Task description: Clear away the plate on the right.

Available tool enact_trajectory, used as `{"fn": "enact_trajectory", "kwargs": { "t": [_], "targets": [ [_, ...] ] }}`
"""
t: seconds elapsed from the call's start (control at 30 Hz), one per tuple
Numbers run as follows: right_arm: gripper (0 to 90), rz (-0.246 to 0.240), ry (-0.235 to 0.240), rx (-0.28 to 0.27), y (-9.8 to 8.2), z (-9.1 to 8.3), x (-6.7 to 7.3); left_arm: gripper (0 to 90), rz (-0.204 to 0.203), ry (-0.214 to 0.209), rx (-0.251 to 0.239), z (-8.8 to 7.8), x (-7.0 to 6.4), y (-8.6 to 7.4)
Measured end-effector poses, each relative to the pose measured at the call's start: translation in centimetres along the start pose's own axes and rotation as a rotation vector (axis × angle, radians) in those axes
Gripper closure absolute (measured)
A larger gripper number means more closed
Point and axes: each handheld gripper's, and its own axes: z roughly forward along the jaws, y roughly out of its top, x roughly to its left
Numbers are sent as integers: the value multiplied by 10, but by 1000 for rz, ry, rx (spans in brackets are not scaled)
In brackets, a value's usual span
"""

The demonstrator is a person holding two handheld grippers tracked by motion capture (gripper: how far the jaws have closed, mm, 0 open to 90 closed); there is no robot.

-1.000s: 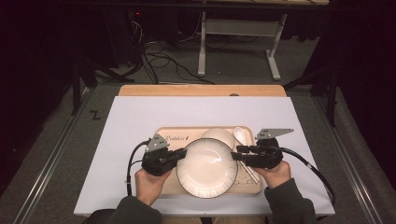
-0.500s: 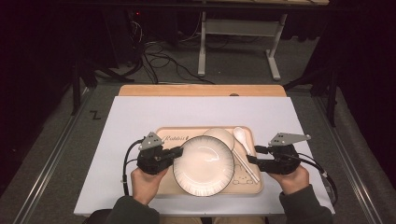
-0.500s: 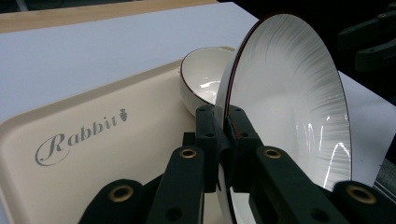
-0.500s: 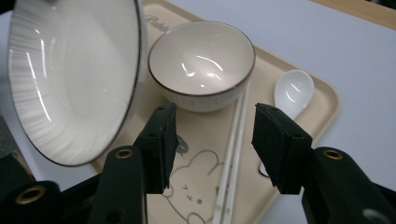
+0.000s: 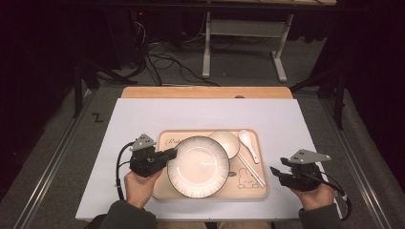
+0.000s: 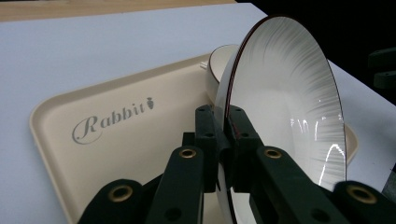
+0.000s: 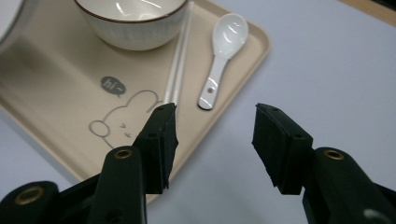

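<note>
Left tongs [image 5: 168, 155] of mine pinching plate [image 5: 198, 166] rim at nine o'clock over tray [image 5: 258, 191]; right tongs [image 5: 275, 172], jaws just spread, empty, at three o'clock off tray.

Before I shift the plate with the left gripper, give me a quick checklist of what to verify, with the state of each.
1. Left gripper clamped on the plate rim: ok, the jaws pinch the edge in the left gripper view.
2. Right gripper clear of the plate: ok, its jaws have just been opening, nothing is between them, and it sits off the tray over the white table cover.
3. Bowl clear of the plate: cannot tell, their rims overlap in the high view.
4. Chopsticks and spoon out of the way: ok, both lie beside the plate on the tray.
5. Plate lifted off the tray: cannot tell.
</note>
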Motion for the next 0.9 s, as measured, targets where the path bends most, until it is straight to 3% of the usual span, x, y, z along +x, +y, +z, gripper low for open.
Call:
{"fn": "enact_trajectory", "kwargs": {
  "t": [0.1, 0.2, 0.27, 0.4, 0.67, 0.9],
  "targets": [
    [496, 30, -39, -2, -10, 2, -3, 855, -24, 12, 10, -2, 7, -2],
    [491, 103, -21, -32, -21, 9, -10, 853, -44, 28, 24, -4, 13, -5],
    [491, 118, -35, -41, -25, 12, -11, 853, -54, 33, 31, -5, 16, -6],
    [483, 97, -77, -19, -25, 18, -13, 853, -88, 35, 35, -7, 21, -10],
    [481, 101, -73, -14, -26, 29, -18, 851, -138, 87, 44, -13, 32, -20],
    [478, 92, -78, -12, -26, 30, -20, 849, -154, 118, 65, -8, 38, -24]
  ]
}}
